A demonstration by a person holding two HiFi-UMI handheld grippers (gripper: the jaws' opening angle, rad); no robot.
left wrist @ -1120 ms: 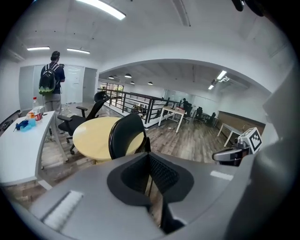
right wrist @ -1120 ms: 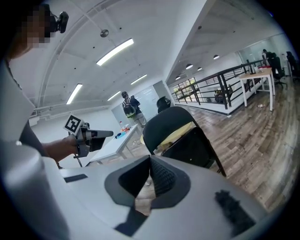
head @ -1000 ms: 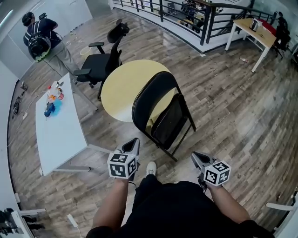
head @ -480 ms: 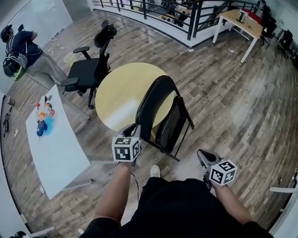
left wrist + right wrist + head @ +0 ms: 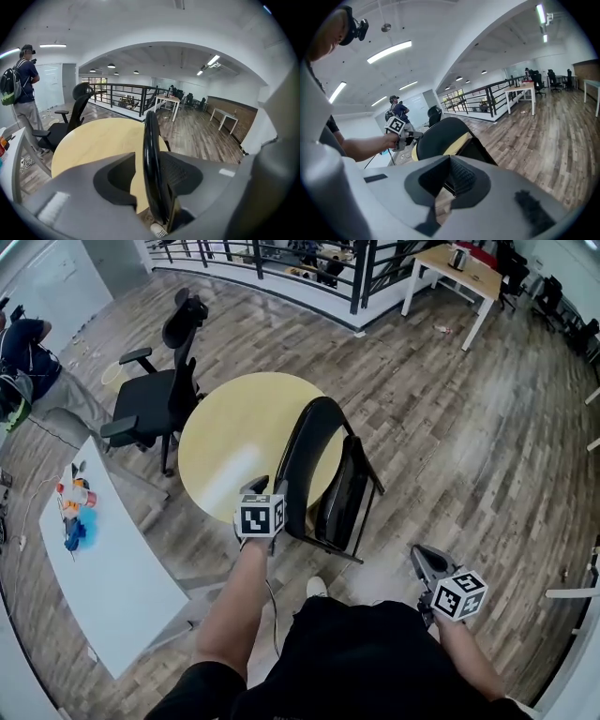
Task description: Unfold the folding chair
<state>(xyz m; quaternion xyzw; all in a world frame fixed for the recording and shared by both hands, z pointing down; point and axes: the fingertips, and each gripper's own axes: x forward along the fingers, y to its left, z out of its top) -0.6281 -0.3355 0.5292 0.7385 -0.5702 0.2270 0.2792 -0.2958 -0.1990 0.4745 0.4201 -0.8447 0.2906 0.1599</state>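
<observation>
A black folding chair (image 5: 323, 474) stands folded on the wood floor, leaning by a round yellow table (image 5: 234, 427). My left gripper (image 5: 260, 486) is at the left edge of the chair's backrest. In the left gripper view the backrest rim (image 5: 151, 140) runs upright between the jaws of my left gripper (image 5: 152, 161), which stand open around it, a gap showing on the left side. My right gripper (image 5: 422, 554) hangs open and empty to the right of the chair, apart from it. The right gripper view shows the chair (image 5: 440, 133) ahead of my right gripper (image 5: 451, 176), and my left gripper (image 5: 410, 135) at the backrest.
A black office chair (image 5: 155, 395) stands left of the round table. A long white table (image 5: 112, 559) with small items is at the left. A person with a backpack (image 5: 19, 362) stands far left. A black railing (image 5: 281, 259) and a wooden desk (image 5: 459, 268) lie beyond.
My left gripper has moved forward and up from near my body to the backrest rim, which now sits between its jaws. The right gripper has barely shifted.
</observation>
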